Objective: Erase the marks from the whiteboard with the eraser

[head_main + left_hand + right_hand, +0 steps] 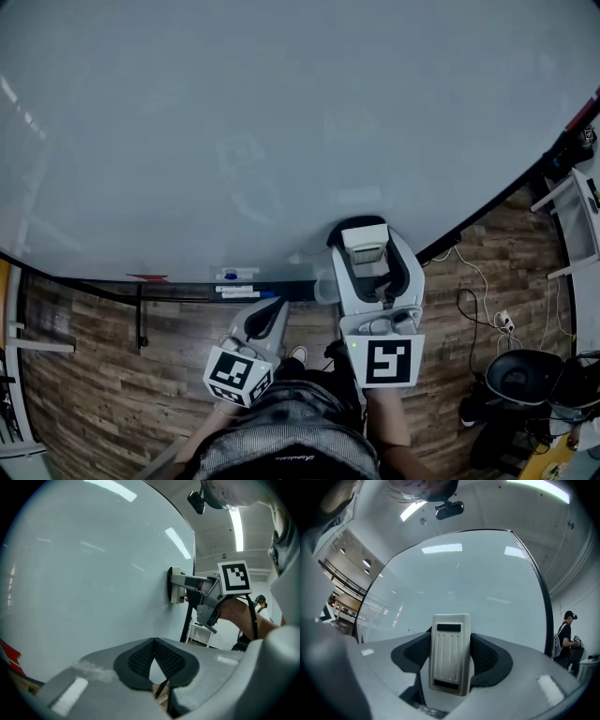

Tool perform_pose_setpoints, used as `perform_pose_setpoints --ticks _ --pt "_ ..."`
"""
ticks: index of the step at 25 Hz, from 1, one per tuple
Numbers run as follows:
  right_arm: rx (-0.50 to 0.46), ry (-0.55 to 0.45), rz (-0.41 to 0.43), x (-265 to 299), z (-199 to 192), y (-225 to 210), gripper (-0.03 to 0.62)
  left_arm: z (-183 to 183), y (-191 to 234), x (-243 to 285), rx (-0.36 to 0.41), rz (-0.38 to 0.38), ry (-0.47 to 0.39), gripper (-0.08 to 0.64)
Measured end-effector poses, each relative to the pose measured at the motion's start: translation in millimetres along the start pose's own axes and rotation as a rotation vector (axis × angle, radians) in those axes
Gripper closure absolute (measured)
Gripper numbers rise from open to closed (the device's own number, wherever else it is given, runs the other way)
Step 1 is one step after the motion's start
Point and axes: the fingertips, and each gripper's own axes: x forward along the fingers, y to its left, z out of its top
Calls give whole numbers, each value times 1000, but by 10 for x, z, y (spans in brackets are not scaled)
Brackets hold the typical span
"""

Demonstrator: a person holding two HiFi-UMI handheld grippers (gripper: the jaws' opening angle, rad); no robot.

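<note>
The whiteboard (pixel 234 112) fills most of the head view and looks nearly blank, with only faint smudges. My right gripper (pixel 367 242) is shut on the white eraser (pixel 366 239), which is pressed flat against the board's lower part. In the right gripper view the eraser (pixel 450 653) stands upright between the dark pads, the whiteboard (pixel 459 578) behind it. From the left gripper view, the eraser (pixel 176 586) touches the whiteboard (pixel 84 583). My left gripper (pixel 274 307) hangs low beside the tray, shut and holding nothing; its pads (pixel 140 656) meet at the tips.
A marker tray (pixel 187 289) runs along the board's bottom edge with markers (pixel 239 275) and a red item (pixel 148 277). Wooden floor lies below. A black stool (pixel 520 375), cables (pixel 478 309) and a white rack (pixel 574 220) stand at the right. A person (pixel 566 632) stands far off.
</note>
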Motion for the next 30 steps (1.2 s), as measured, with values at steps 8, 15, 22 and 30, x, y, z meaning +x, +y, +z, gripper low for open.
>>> perform_pose_setpoints --ticks 8,15,22,30 --pt "40 32 -84 -163 -226 -399 324 -35 -48 -7 -13 12 -2 557" --pt "65 41 -107 -182 -286 -503 325 -114 -100 -38 -28 36 12 557" --pt "44 40 -171 -201 -269 -515 327 -190 -37 -157 -49 71 30 555" --pt "67 67 -254 -179 -289 -424 327 -127 272 -395 -28 96 26 557"
